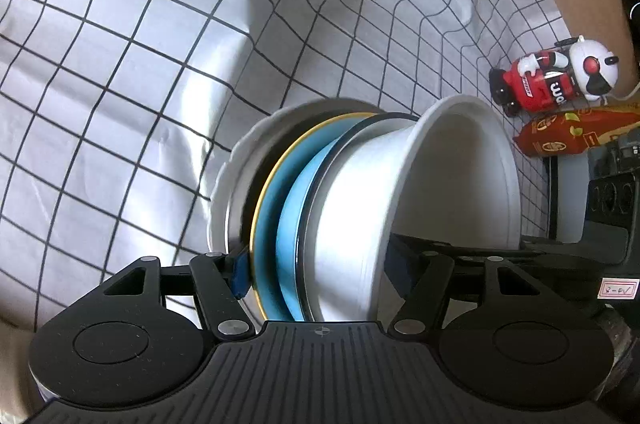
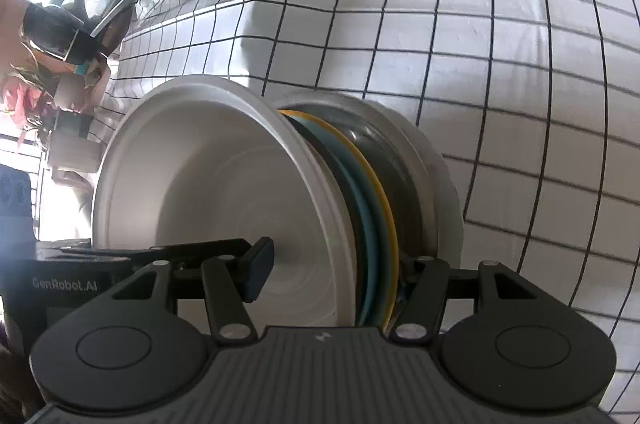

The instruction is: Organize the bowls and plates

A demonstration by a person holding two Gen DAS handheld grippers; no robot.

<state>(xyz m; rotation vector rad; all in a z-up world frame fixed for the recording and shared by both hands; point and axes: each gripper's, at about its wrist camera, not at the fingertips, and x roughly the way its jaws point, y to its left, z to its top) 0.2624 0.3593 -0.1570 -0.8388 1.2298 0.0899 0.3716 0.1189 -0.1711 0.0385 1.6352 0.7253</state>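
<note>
Over checked cloth (image 1: 120, 84), left gripper (image 1: 320, 276) and right gripper (image 2: 332, 272) both clamp the stacked dishes (image 1: 360, 204).

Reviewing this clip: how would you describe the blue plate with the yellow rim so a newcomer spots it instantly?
Over the checked cloth, both grippers carry one stack of dishes turned on edge. A big white bowl sits at the open end and a white scalloped plate at the back. The blue plate lies between them, the only one edged with a thin yellow rim.
</note>
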